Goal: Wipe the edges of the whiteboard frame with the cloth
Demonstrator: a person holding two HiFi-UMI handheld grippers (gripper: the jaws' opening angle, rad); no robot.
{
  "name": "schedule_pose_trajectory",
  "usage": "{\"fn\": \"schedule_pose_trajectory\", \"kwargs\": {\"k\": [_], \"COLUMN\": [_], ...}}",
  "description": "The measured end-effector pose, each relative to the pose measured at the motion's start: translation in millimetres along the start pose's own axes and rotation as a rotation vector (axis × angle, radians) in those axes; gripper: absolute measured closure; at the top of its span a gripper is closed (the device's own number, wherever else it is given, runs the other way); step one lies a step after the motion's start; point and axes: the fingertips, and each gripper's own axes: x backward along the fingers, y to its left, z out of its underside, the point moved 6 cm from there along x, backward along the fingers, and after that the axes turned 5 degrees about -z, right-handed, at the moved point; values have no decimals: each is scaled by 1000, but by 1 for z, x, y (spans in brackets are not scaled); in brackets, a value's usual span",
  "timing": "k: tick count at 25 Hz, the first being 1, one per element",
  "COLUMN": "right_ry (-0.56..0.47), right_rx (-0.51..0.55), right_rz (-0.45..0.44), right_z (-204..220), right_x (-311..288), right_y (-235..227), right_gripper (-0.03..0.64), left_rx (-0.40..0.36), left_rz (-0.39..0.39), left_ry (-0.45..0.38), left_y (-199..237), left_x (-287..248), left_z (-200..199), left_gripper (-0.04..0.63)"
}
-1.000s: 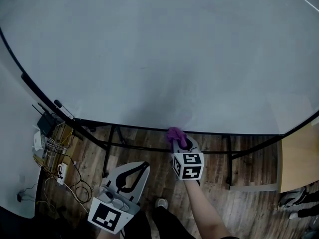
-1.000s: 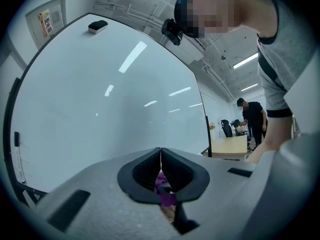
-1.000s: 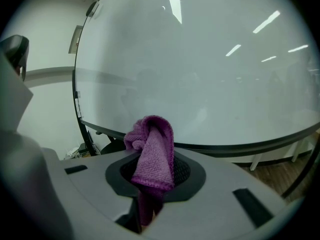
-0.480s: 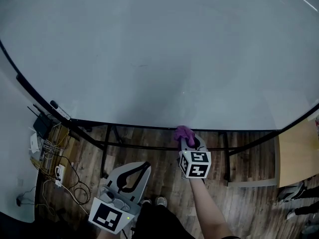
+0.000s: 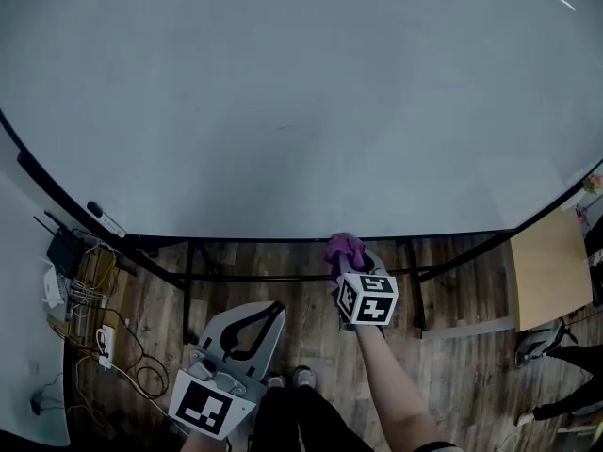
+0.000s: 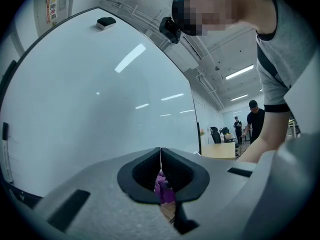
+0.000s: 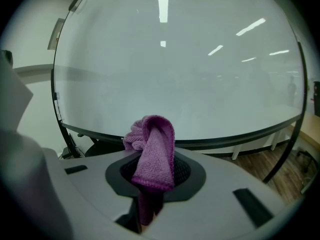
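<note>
Your right gripper (image 5: 347,264) is clamped on a bunched purple cloth (image 5: 343,249). The cloth sticks out past the jaw tips and sits right at the black bottom edge of the whiteboard frame (image 5: 236,239). Your left gripper (image 5: 270,311) hangs lower and to the left of the right one, apart from the frame, its 2 jaws closed together with nothing between them. Both grippers are above the wood floor (image 5: 452,365).
</note>
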Motion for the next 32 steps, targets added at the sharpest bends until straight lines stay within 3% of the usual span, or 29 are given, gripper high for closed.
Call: {"fn": "schedule_pose_trajectory", "kwargs": {"k": [8,19,32], "right_ry": [8,1,1], "right_rx": [17,83,105], "right_rz": [35,-62,-116], "right_z": [-1,-2,-2], "right_x": [1,3,18], "right_y": [0,-13,-69], "right_gripper": [554,554,554], "left_rx": [0,-20,-7], "left_rz": [31,-58,-135], "left_ry": [20,12,-5], "left_y": [-5,-47,-96], "left_x": [0,-26,-65], "left_z": [2,-1,-4], "left_gripper": [578,578,577]}}
